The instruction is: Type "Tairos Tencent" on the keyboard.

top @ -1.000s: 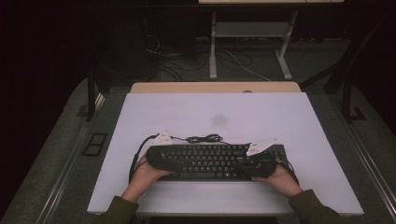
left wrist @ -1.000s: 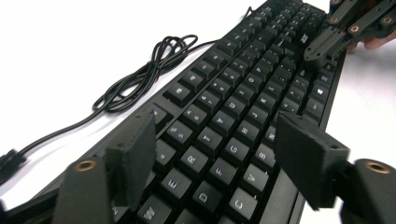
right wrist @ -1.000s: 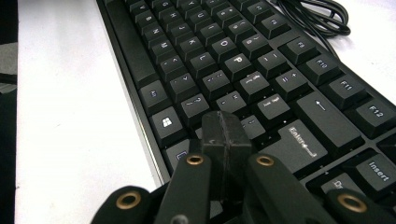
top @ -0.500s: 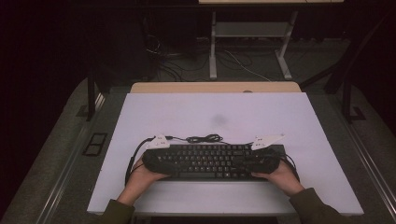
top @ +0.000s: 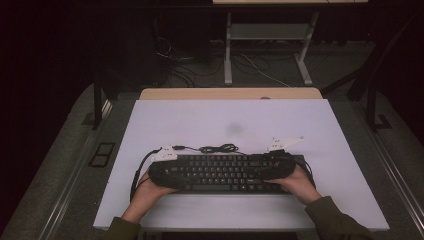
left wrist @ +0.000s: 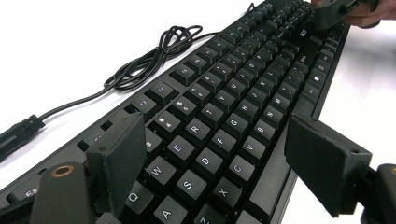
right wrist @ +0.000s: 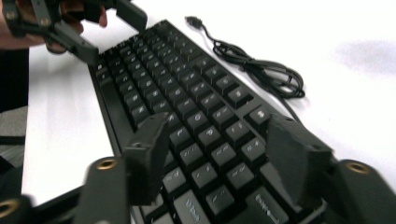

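Observation:
A black keyboard (top: 222, 172) lies flat on the white table (top: 230, 120) near its front edge. Its black cable (top: 217, 148) is coiled just behind it. My left gripper (top: 162, 172) straddles the keyboard's left end. In the left gripper view the keyboard (left wrist: 224, 107) runs between the jaws of the left gripper (left wrist: 219, 154), which have just been opening, with both pads clear of it. My right gripper (top: 280, 167) sits at the right end. Its jaws have also just been opening, and in the right gripper view the right gripper (right wrist: 222, 156) stands wide over the keyboard (right wrist: 187, 107) without pressing it.
A wooden strip (top: 230, 93) borders the table's far edge. Beyond it stand desk legs (top: 228, 50) and loose floor cables (top: 260, 70). A floor socket plate (top: 101, 153) lies to the left. The USB plug (right wrist: 191, 21) rests on the table behind the keyboard.
The keyboard sat slightly skewed a second ago and now lies square to the table's front edge. Both hands stay at its ends.

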